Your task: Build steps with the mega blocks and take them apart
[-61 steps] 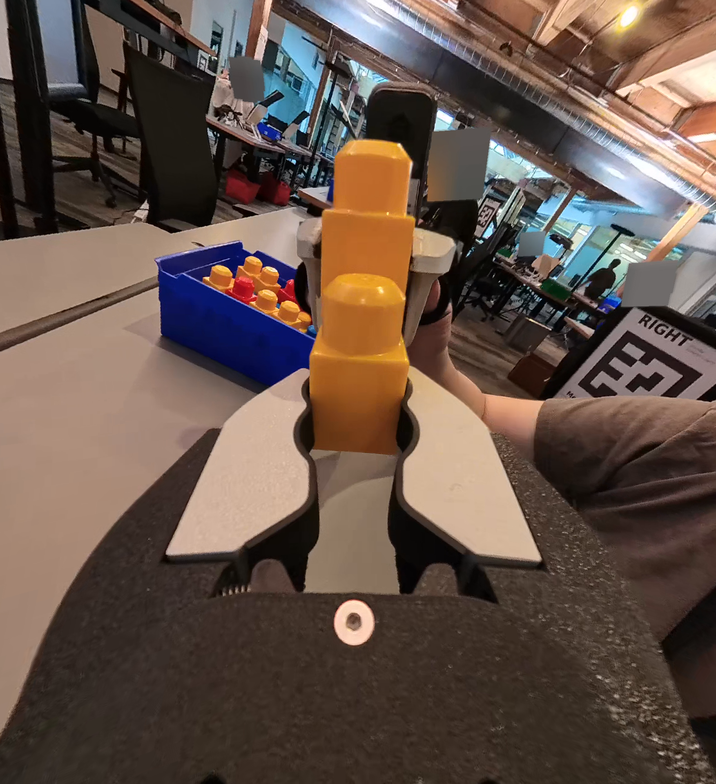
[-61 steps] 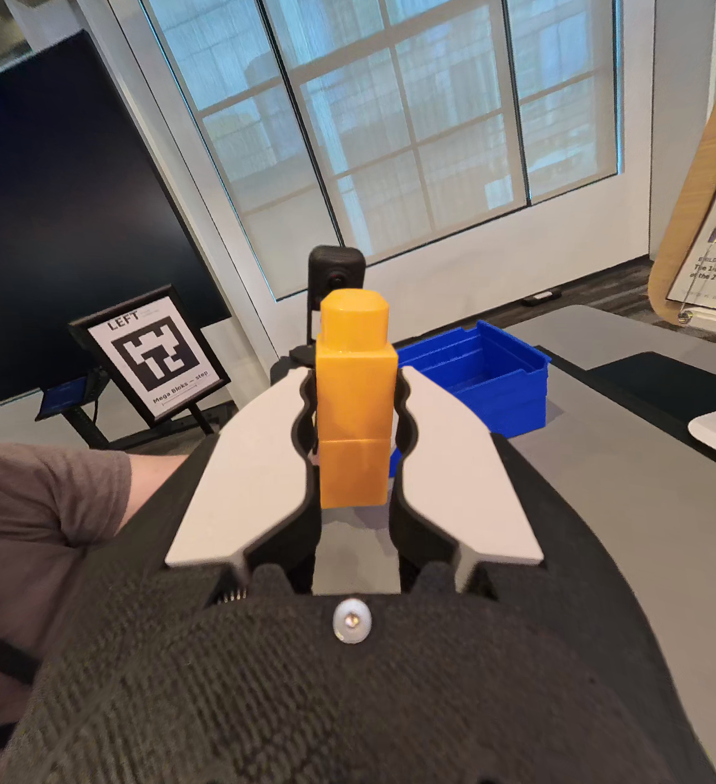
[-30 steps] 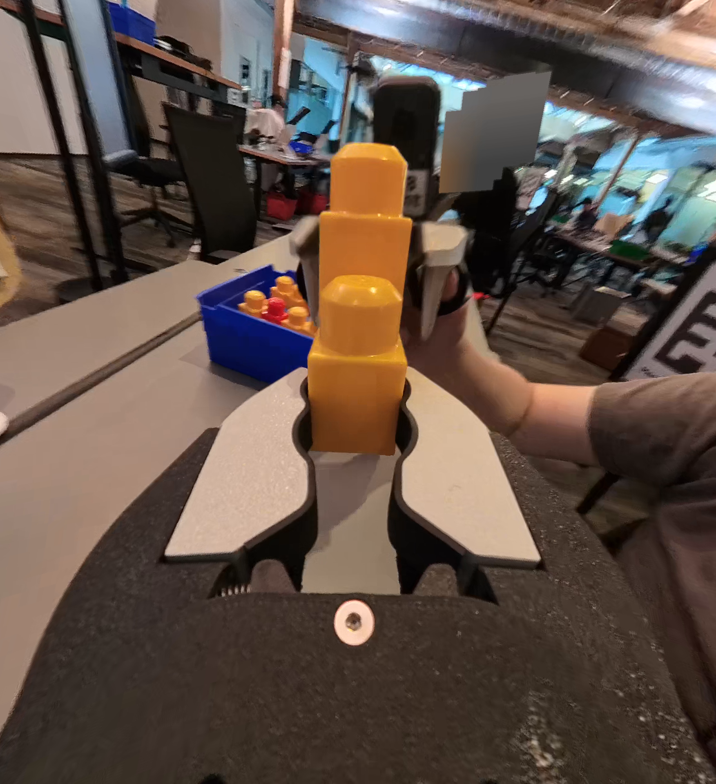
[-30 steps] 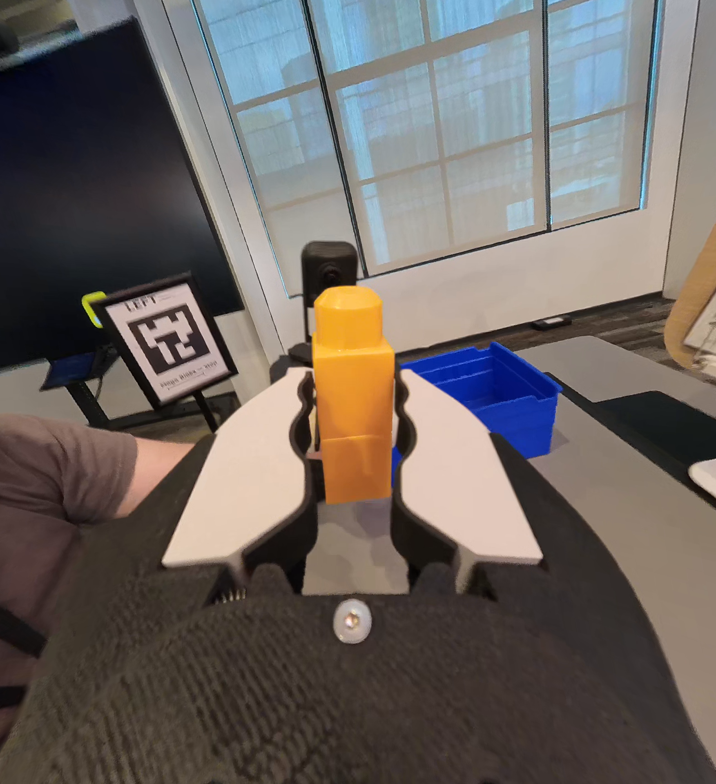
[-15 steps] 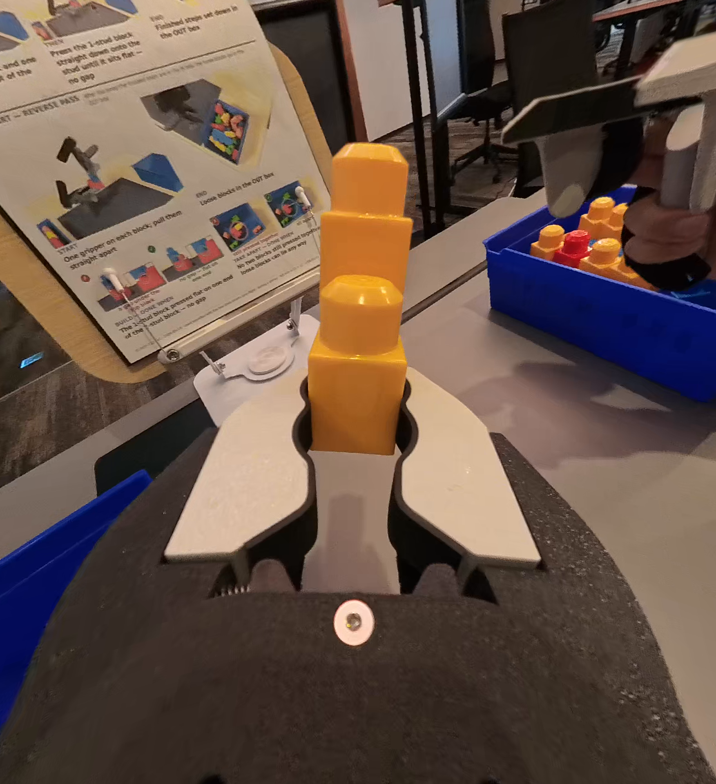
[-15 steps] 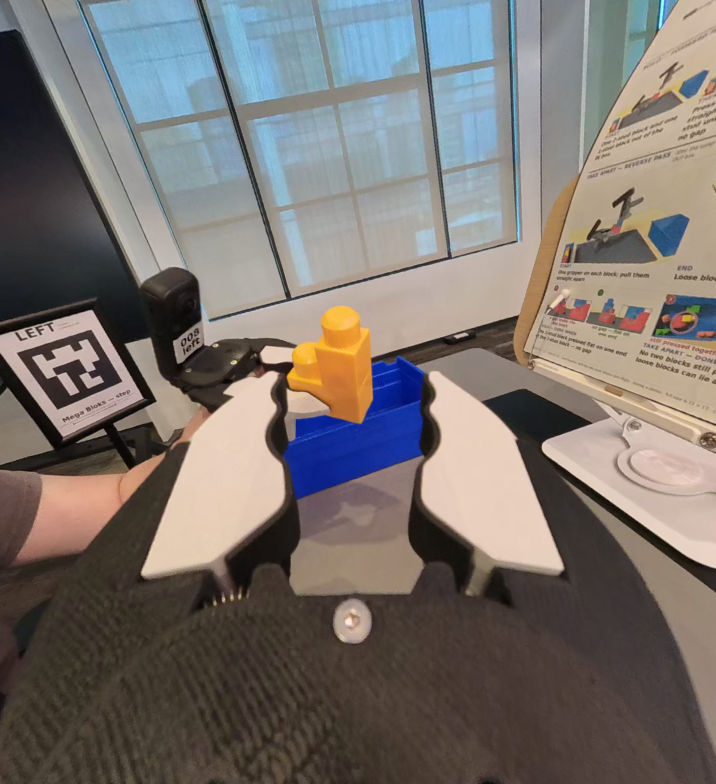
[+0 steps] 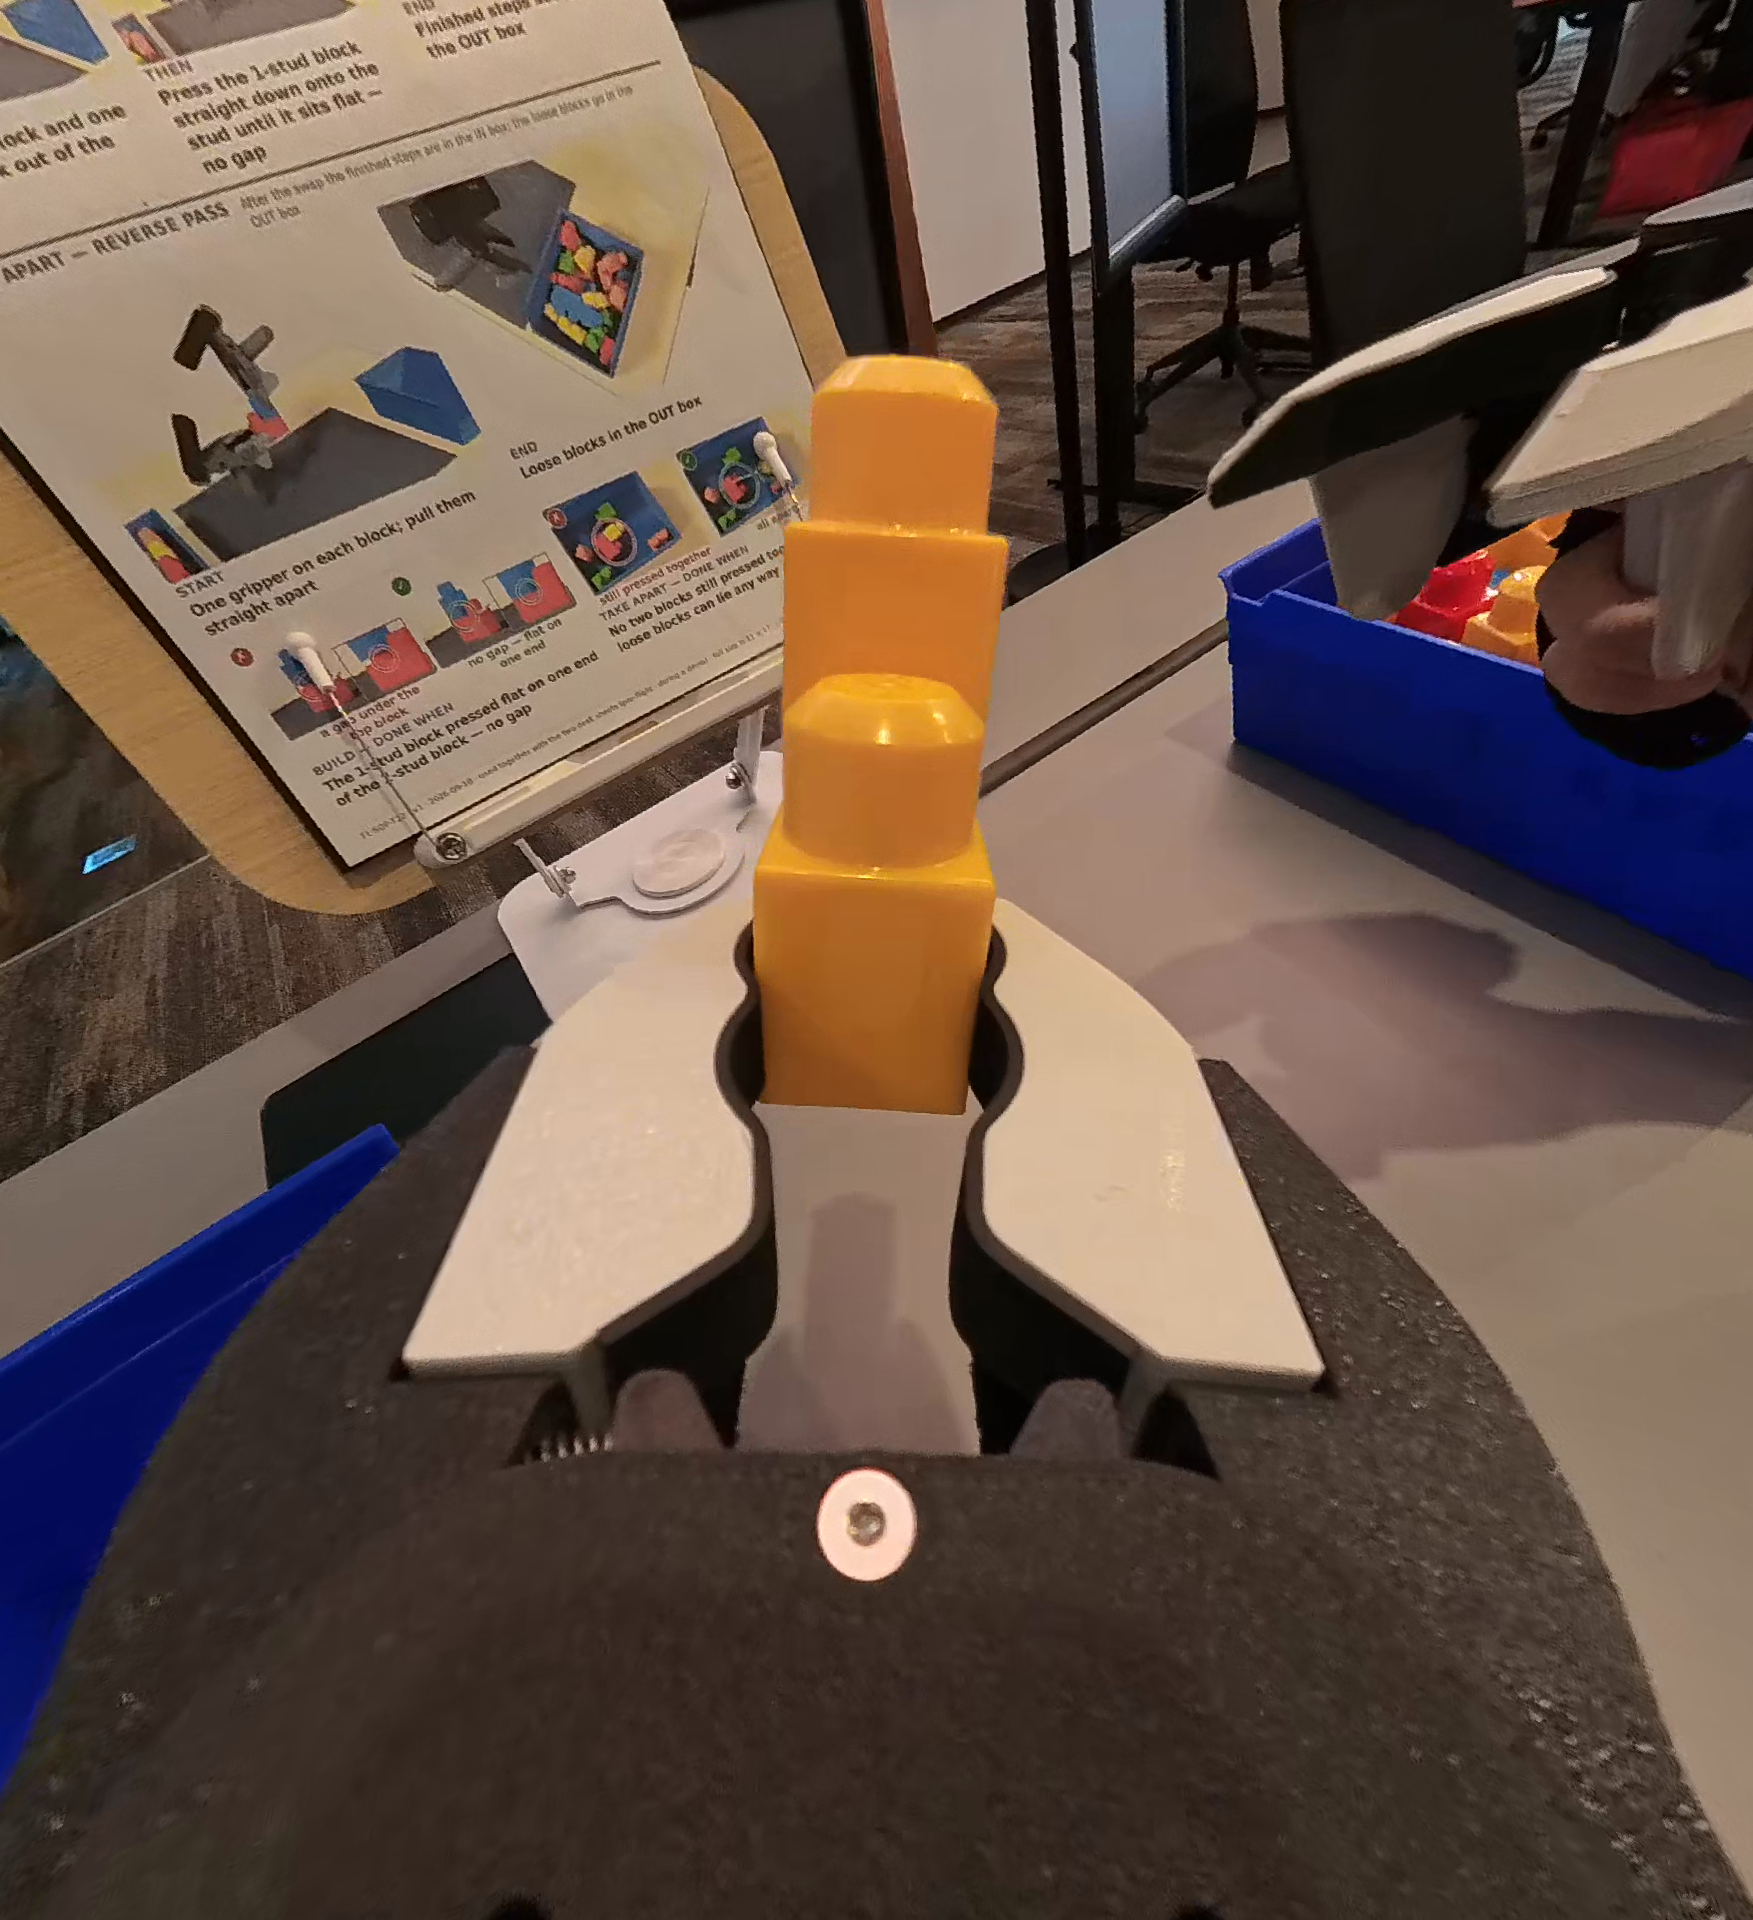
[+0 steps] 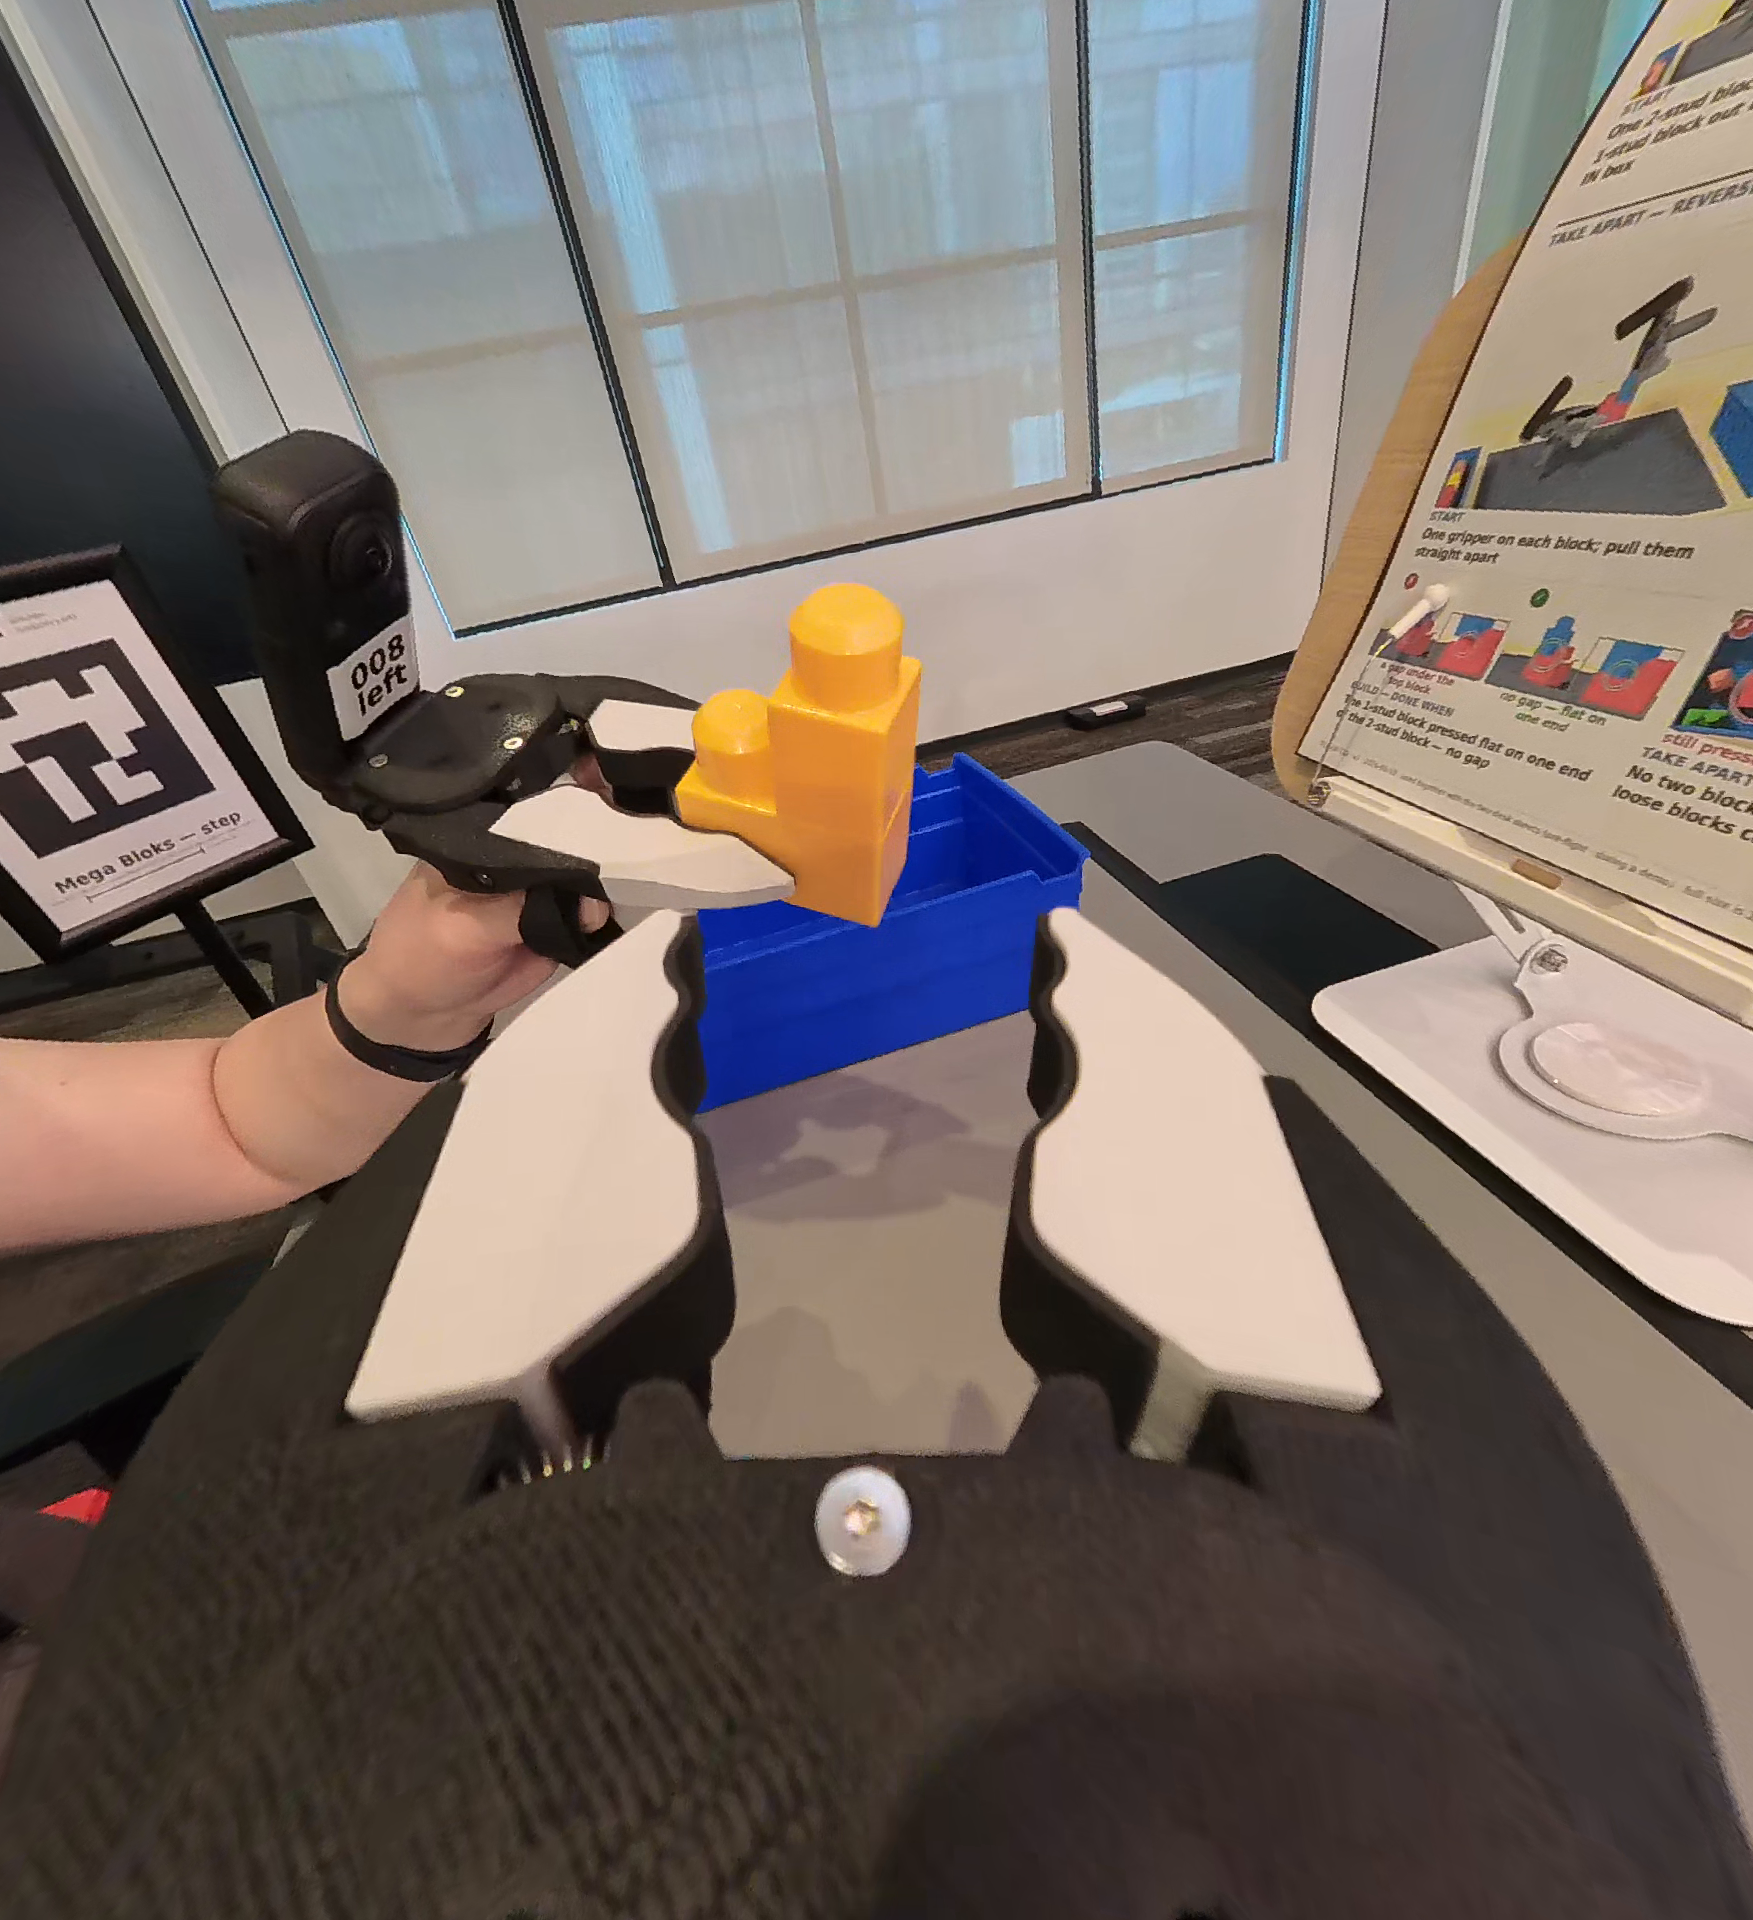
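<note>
Clamped in the left gripper (image 7: 870, 997) is a finished step of two orange blocks (image 7: 877, 727), the grip taken on the lower, two-stud block, while the right gripper (image 8: 864, 1049) is seen with its jaws spread and nothing between them. The building step is judged to be done, since the one-stud block appears seated flat on one end of the longer block with no gap visible. The step is held in the air above the grey table (image 7: 1474, 1195), over the near rim of an empty blue bin (image 8: 882, 987) that stands toward the table's far edge in the right wrist view. The next move is judged to call for the step being carried over that bin and let go, low enough that it does not bounce out. A second blue bin (image 7: 1578, 810), at the table's right edge in the left wrist view, is filled with red and orange blocks, and the right gripper hangs over it. The blocks are of smooth, glossy hard plastic, with square bodies and rounded studs that have chamfered tops. The gripper fingers (image 8: 560, 1174) are pale, matt, flat plates with wavy inner edges backed by black padding. An instruction board (image 7: 311, 436) on a rounded wooden backing is propped on a white stand at the table's far edge.
</note>
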Demonstrator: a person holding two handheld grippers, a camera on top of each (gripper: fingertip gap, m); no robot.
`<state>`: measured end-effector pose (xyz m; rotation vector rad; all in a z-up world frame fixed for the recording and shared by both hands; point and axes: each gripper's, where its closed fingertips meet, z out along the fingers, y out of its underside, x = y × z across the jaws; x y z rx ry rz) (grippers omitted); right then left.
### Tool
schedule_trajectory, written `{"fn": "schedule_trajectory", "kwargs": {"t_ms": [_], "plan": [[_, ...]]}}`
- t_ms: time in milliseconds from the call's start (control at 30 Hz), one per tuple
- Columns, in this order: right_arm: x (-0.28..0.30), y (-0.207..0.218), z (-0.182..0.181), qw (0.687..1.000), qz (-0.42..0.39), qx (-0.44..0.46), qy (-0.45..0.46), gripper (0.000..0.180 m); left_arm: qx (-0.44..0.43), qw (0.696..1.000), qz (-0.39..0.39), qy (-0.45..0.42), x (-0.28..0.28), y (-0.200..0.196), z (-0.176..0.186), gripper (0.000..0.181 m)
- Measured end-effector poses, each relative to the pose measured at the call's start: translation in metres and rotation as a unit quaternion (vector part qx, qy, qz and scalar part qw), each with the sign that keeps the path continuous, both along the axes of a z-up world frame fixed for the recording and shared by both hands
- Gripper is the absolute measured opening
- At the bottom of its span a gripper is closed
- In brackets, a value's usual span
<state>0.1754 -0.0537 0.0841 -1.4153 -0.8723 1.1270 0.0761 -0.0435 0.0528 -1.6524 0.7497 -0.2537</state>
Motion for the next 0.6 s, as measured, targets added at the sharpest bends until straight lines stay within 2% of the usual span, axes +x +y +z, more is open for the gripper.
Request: {"fn": "schedule_trajectory", "kwargs": {"t_ms": [67, 133, 233, 300, 433, 600], "plan": [[-0.002, -0.001, -0.002, 1.000, 0.008, -0.002, -0.004, 0.061, -0.014, 0.999, -0.029, -0.013, 0.006, -0.004, 0.000, 0.036], [-0.003, -0.006, -0.002, 1.000, 0.024, -0.001, -0.011, 0.061, -0.048, 0.993, -0.094, -0.053, 0.018, -0.016, 0.002, 0.036], [-0.007, -0.020, 0.003, 0.998, 0.062, 0.009, -0.015, 0.061, -0.100, 0.957, -0.241, -0.129, 0.041, -0.048, 0.015, 0.036], [-0.009, -0.031, 0.005, 0.996, 0.081, 0.023, -0.027, 0.061, -0.122, 0.932, -0.305, -0.153, 0.048, -0.064, 0.021, 0.036], [-0.012, -0.052, 0.002, 0.987, 0.110, 0.064, -0.096, 0.062, -0.140, 0.922, -0.342, -0.116, 0.051, -0.074, 0.013, 0.036], [-0.006, -0.064, 0.003, 0.978, 0.098, 0.099, -0.156, 0.062, -0.151, 0.918, -0.363, -0.050, 0.057, -0.084, -0.005, 0.036]]}}
